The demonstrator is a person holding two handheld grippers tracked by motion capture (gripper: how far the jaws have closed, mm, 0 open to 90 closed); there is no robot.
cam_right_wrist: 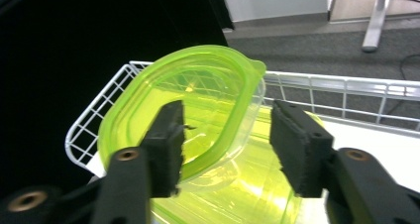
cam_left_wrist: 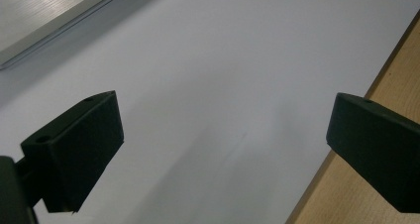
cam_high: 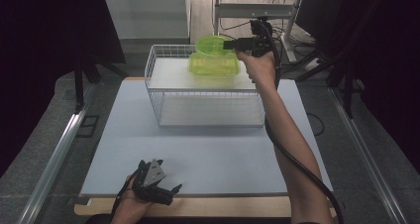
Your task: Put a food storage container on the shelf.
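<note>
Dark curtains close in both sides of a pale grey table top [cam_high: 208,154], with office floor and desk legs beyond its far edge. On the far half of the table stands a white wire rack basket [cam_high: 163,60] with a flat white shelf on top. On that shelf sits a translucent lime-green plastic food container [cam_high: 214,65]. Its matching oval green lid [cam_right_wrist: 198,85] is tilted above it, one edge raised and the lower edge resting on or just over the container.

The right gripper [cam_right_wrist: 225,140], held at arm's length over the shelf, has its jaws spread a little, one on each side of the lid's near rim. Whether either pad actually presses the plastic cannot be told. The left gripper [cam_left_wrist: 223,149] rests at the near edge of the table, well apart from the basket, jaws wide open around nothing.

Judging from this, the lid is being handled over the container. To do it well, the pads should close squarely on the rim, not its slippery curved face, and the lid should be kept level so it neither slides off nor drags the light container along the shelf.
</note>
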